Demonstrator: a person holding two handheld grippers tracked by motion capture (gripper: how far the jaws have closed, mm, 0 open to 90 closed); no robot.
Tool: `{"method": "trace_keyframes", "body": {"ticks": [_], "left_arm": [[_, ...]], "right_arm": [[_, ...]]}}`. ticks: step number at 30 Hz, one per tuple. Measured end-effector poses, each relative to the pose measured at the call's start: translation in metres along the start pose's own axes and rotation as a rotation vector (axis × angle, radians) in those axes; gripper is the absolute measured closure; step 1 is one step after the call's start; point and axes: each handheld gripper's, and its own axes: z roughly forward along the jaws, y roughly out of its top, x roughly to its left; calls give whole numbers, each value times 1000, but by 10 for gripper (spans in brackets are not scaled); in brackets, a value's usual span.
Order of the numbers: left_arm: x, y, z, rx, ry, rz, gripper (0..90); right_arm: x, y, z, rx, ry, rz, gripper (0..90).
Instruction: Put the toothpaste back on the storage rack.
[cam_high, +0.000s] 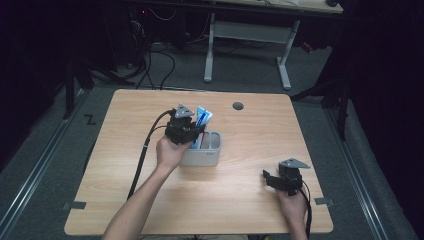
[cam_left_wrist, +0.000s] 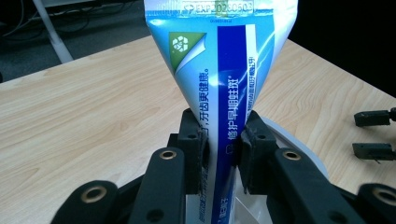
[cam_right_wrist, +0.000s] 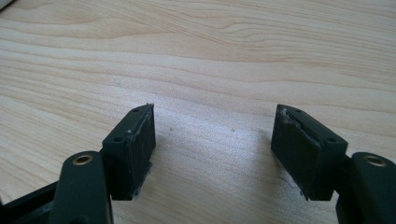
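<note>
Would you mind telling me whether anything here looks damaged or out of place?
Only minor wear: the pads on the right gripper look frayed and ragged along their edges. Otherwise the toothpaste tube stands upright in the grey holder, pinched by the left gripper.

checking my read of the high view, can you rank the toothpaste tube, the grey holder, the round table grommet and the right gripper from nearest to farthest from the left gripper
1. toothpaste tube: clamped in the left gripper, standing in the holder.
2. grey holder: directly under and beside that gripper.
3. round table grommet: farther back, toward the table's far edge.
4. right gripper: near the table's near right corner, jaws open, holding nothing.
</note>
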Motion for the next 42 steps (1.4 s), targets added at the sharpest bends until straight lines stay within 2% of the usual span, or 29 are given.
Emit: {"method": "trace_keyframes", "body": {"ticks": [4, 9, 13, 19, 31, 38, 42], "left_arm": [[0, -3, 2, 13, -3, 6, 736], [5, -8, 2, 19, -8, -15, 736], [4, -10, 2, 30, -4, -6, 735], [6, -11, 2, 24, -13, -12, 730], [3, -12, 4, 22, 5, -1, 706], [3, -11, 2, 26, 2, -4, 632], [4, -11, -2, 8, 1, -13, 589]], "right_arm": [[0, 0, 0, 0, 2, 0, 306], [0, 0, 0, 0, 2, 0, 306], [0, 0, 0, 0, 2, -1, 306], [0, 0, 0, 2, 1, -1, 306], [1, 0, 0, 1, 0, -4, 306], [1, 0, 0, 1, 0, -4, 306], [1, 0, 0, 1, 0, -4, 306]]}}
